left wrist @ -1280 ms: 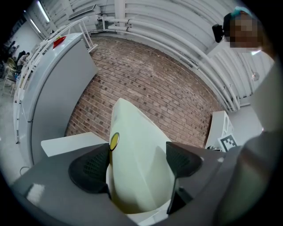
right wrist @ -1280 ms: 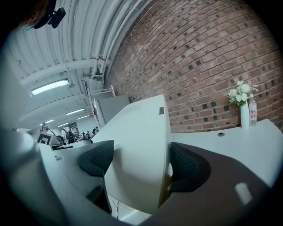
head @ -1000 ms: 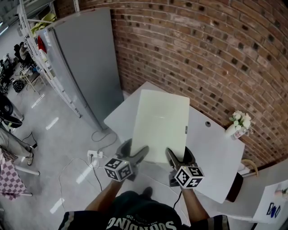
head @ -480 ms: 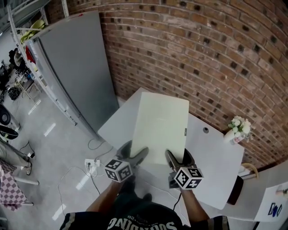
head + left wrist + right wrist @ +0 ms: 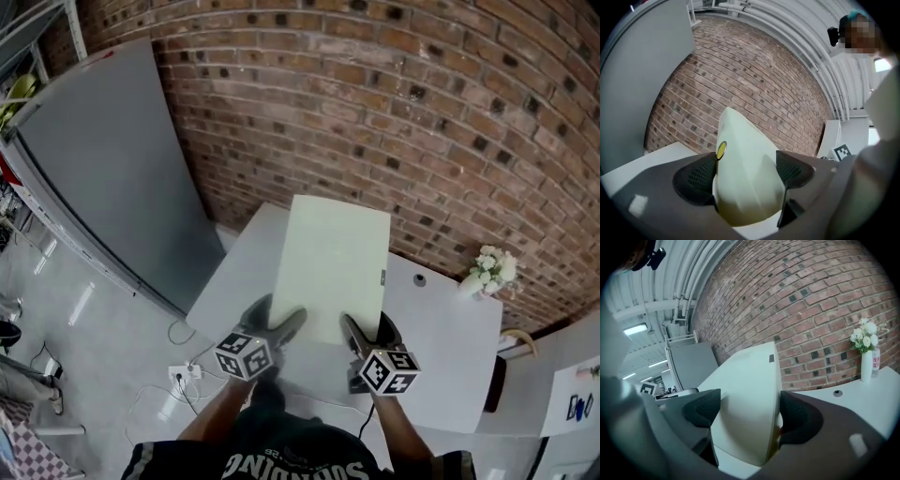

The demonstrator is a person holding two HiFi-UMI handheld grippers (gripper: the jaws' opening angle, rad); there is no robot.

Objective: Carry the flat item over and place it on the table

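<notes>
While my left gripper (image 5: 278,328) is clamped on its near-left corner and my right gripper (image 5: 359,330) grips its near-right, the flat item (image 5: 333,262), a pale panel, hangs over the white bench (image 5: 450,347). A small dark tag (image 5: 382,277) on its right edge is too small to read. Farther off, a white vase (image 5: 866,366) holding white flowers (image 5: 865,337) stands by the brick wall (image 5: 375,112); I can't read its red label (image 5: 874,361).

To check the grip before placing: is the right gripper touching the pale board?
Touching. In the right gripper view, the right gripper has both jaws pressed against the board, one on each face, with no gap.
</notes>
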